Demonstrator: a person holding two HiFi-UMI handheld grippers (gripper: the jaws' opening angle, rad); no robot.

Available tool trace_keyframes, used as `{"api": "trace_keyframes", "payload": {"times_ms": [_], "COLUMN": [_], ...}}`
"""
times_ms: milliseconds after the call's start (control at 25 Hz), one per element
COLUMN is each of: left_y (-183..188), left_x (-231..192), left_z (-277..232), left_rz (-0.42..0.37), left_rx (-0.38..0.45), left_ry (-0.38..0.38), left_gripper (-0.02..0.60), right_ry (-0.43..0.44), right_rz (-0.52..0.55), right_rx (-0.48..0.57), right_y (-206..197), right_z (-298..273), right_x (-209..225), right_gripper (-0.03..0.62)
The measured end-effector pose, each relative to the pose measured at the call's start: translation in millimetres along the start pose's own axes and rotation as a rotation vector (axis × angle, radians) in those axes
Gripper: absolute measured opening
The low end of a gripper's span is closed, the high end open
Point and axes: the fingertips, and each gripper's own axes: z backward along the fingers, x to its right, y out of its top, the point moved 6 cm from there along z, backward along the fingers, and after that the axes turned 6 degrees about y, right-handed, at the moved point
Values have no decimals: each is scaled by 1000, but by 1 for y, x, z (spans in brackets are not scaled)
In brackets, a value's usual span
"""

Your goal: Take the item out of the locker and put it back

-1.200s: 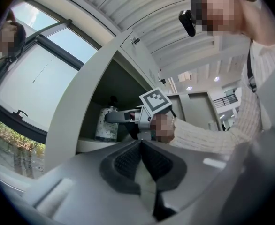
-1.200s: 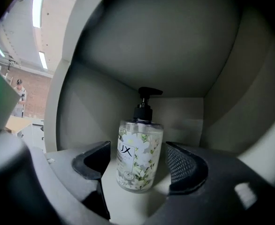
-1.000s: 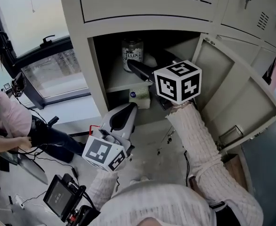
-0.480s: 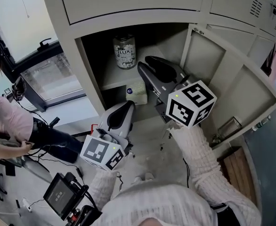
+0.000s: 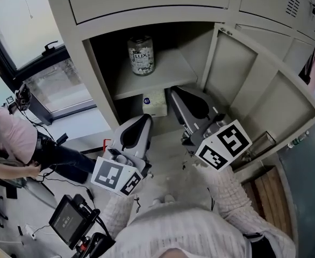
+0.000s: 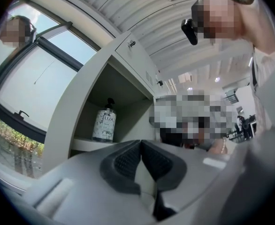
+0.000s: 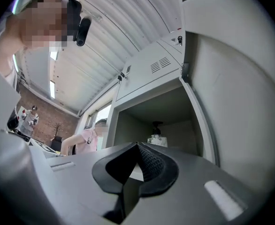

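Grey metal lockers fill the wall beside a window (image 5: 34,26), and one locker (image 5: 100,85) stands with its door (image 5: 265,90) swung out to the right. On its shelf (image 5: 165,71) a pump bottle (image 5: 141,55) stands upright towards the back left. In the lower compartment, under the shelf, lies a small white pack (image 5: 155,102) (its print is too small to read).

The right gripper (image 5: 174,92) sits in front of the opening, below the shelf's edge and well clear of the bottle. Its own view shows the pads (image 7: 149,161) pressed together with nothing between them. The left gripper (image 5: 147,119) rests lower and to the left, jaws likewise together and empty. Only the gripper views show the ribbed ceiling. The right one also catches a person in pink (image 7: 88,142) bending at the far left.

A second ago the right gripper reached in over the shelf next to the bottle with its jaws wide. It has since drawn back and down and its jaws have just been closing on nothing, while the bottle stays on the shelf.
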Motion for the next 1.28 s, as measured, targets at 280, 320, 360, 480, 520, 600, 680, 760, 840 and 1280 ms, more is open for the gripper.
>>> {"api": "trace_keyframes", "payload": {"times_ms": [280, 320, 360, 480, 520, 600, 680, 760, 840, 1280], "left_y": [-13, -16, -18, -22, -23, -25, -27, -29, -30, -32], "left_x": [2, 2, 3, 3, 3, 3, 3, 3, 4, 10], "left_z": [4, 5, 6, 9, 10, 12, 15, 17, 18, 22], "left_rz": [5, 8, 11, 25, 35, 53, 61, 66, 69, 84], "left_rx": [-39, -50, -58, -71, -71, -72, -78, -84, -85, -96], "left_ry": [-5, -5, -4, 0, 3, 12, 20, 22, 22, 12], "left_gripper": [6, 6, 6, 6, 6, 6, 6, 6, 6, 6], "right_ry": [31, 36, 38, 29, 22, 11, 9, 9, 5, 11], "right_rz": [-52, -59, -64, -89, -99, -115, -126, -127, -118, -123], "right_rx": [-84, -100, -116, -137, -138, -144, -156, -165, -169, -195], "right_y": [-43, -49, -54, -63, -65, -68, -71, -72, -71, -75], "right_z": [10, 12, 13, 17, 19, 23, 26, 27, 28, 28], "right_x": [-21, -24, -26, -27, -26, -26, -28, -29, -30, -39], "right_gripper": [0, 0, 0, 0, 0, 0, 0, 0, 0, -2]}}
